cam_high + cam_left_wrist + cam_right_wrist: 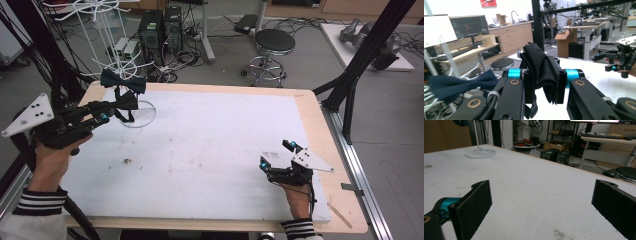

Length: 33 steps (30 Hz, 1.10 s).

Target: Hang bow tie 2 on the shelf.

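Clamping a black fabric bow tie (541,72) between its two pads, the left claw (102,118) holds the cloth bunched and folded, so that the fabric rises above the jaw tips and a thin strap dangles below them. In the high view this black bow tie (125,102) sits at the tip of the left claw, above the far left corner of the white-topped counter (210,145), just beside the round base of a white wire display stand (107,40). A second, dark navy bow tie (122,80) hangs on that stand, slightly above and behind the held one.

The person's left hand (50,155) comes in from the lower left, wrist in a striped cuff, pointing the claw roughly level toward the stand. The right claw (277,156) rests low over the near right part of the counter, well apart from the bow ties; its jaws stand wide apart with nothing between them, and its hand (296,197) reaches in from the bottom edge.
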Tool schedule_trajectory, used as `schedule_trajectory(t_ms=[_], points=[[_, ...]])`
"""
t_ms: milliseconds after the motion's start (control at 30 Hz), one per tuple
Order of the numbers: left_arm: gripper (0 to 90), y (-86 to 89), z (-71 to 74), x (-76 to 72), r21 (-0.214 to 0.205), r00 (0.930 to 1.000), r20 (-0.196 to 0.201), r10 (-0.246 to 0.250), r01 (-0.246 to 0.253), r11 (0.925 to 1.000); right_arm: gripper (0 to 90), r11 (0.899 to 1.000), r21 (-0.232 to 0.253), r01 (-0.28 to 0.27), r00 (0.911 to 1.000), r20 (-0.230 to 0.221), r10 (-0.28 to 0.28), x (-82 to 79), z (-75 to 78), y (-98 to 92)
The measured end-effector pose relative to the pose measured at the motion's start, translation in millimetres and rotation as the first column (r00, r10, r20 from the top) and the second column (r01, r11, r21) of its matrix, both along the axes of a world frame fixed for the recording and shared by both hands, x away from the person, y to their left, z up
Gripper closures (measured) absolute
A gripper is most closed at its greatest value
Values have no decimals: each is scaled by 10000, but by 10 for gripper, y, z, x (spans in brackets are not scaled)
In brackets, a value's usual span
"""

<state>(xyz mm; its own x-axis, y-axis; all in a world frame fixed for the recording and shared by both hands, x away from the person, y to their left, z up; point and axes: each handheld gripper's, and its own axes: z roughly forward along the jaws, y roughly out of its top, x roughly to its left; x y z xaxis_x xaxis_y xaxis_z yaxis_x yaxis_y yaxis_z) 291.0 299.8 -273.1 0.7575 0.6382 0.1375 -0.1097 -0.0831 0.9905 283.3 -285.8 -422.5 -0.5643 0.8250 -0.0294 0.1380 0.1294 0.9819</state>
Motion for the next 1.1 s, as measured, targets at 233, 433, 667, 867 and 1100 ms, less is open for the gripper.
schedule_trajectory(t_ms=[233,433,667,867,1100], points=[[764,157,18,-13,-109,9982,33,602,-602,9981,22,9999,-1,120,9998,-133,-120,17,-11,-19],[764,277,38,-10,-218,9938,25,1114,-1113,9935,22,9996,6,297,9996,28,-297,-8,3,-27],[763,374,46,-4,-271,9885,40,1513,-1511,9881,22,9989,136,458,9983,350,-463,-71,44,-68],[763,442,74,-11,-400,9821,83,1884,-1879,9814,22,9990,223,386,9982,452,-395,-153,54,-53],[763,535,86,3,-340,9726,-34,2325,-2325,9720,22,9984,371,417,9979,489,-435,-241,9,-92]])
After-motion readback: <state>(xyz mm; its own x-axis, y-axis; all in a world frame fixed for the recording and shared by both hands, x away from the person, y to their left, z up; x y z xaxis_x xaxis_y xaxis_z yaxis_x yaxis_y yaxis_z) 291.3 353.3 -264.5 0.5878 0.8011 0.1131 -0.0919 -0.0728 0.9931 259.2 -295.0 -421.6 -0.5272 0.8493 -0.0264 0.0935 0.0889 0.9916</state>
